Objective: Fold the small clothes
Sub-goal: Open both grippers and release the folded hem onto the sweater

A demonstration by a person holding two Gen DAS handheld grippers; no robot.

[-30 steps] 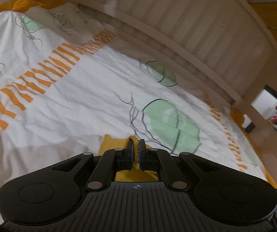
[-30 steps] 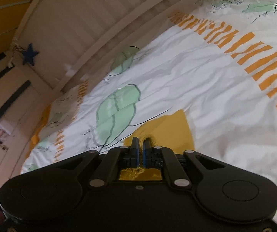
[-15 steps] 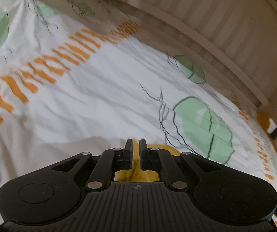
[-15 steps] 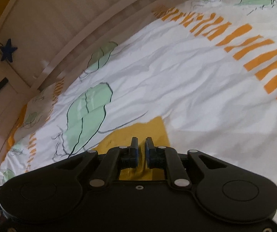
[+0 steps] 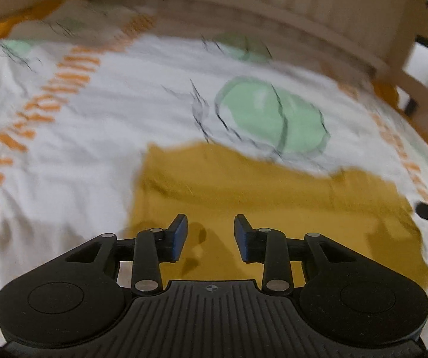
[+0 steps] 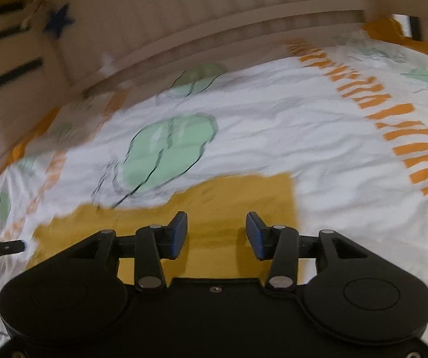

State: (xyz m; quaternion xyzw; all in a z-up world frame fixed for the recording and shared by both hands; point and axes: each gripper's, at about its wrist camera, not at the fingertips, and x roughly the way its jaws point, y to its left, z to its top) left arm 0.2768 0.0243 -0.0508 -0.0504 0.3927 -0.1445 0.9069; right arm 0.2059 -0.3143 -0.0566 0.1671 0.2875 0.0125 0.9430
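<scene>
We take the mustard-yellow garment (image 5: 243,191) as the landmark. It lies flat on the white bedsheet (image 5: 79,137), which is printed with green leaves and orange bars. Its far edge lies just short of a large green leaf print (image 5: 270,119). Beyond that leaf runs the pale slatted bed rail (image 5: 273,9).

Left gripper (image 5: 211,232): we see its jaws parted to a moderate gap, having just been opening. Nothing is pinched between the blue pads (image 5: 179,238). The yellow cloth lies below the gap, and the pads do not press on it. This gripper sits over the near left part of the garment.

Right gripper (image 6: 217,234): its jaws also stand apart, somewhat wider, and have just been opening. No cloth is clamped between the pads (image 6: 255,240). In this view the garment (image 6: 229,197) lies under the gap and extends to the left. Its right edge lies just beyond the right finger.

In the left wrist view, a dark tip of the other gripper shows at the garment's right edge. Both views are motion-blurred, so we cannot tell fine folds in the cloth.
</scene>
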